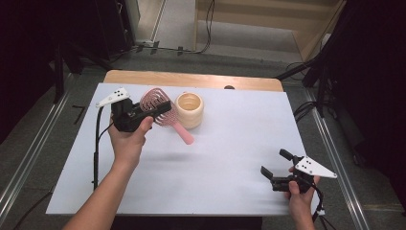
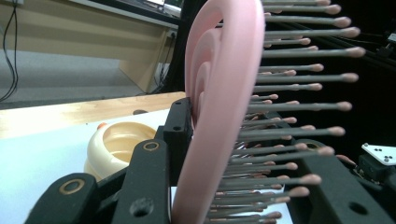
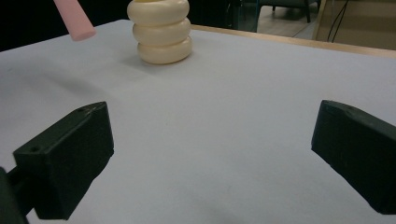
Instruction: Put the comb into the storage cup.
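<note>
White sheet (image 1: 220, 163) covers wooden table (image 1: 191, 79); grey floor, dark surrounds. Left gripper (image 1: 160, 109) clamps pink hairbrush (image 1: 158, 103) beside cream holder (image 1: 189, 109). Right gripper (image 1: 274, 165) gapes empty.

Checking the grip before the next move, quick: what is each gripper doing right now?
Left gripper: shut on the head of the pink hairbrush, lifted beside the cream holder.
Right gripper: open, holding nothing.
</note>
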Demonstrator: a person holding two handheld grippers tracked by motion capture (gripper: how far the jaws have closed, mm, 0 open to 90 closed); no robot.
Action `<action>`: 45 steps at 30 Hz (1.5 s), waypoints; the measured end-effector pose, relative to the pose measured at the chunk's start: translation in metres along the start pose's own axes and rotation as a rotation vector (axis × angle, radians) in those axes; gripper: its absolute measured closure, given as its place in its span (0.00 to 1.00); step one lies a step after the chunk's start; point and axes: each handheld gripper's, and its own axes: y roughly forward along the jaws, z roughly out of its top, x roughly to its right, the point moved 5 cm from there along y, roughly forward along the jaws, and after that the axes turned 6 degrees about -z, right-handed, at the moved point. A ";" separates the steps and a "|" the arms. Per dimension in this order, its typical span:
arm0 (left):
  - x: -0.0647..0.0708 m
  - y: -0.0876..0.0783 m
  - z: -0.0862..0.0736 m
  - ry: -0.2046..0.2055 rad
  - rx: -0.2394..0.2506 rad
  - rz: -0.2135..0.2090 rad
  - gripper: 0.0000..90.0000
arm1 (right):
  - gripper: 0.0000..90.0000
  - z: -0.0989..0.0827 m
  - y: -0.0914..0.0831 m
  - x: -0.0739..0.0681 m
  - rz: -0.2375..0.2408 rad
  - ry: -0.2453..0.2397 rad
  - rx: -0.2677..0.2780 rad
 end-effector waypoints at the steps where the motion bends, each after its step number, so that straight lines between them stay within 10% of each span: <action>1: 0.000 0.000 0.001 0.002 -0.001 0.002 0.70 | 0.00 0.000 0.000 0.000 0.000 0.002 0.001; 45: -0.023 0.010 0.035 0.012 0.041 0.034 0.71 | 0.00 0.001 0.001 -0.002 0.027 0.010 0.005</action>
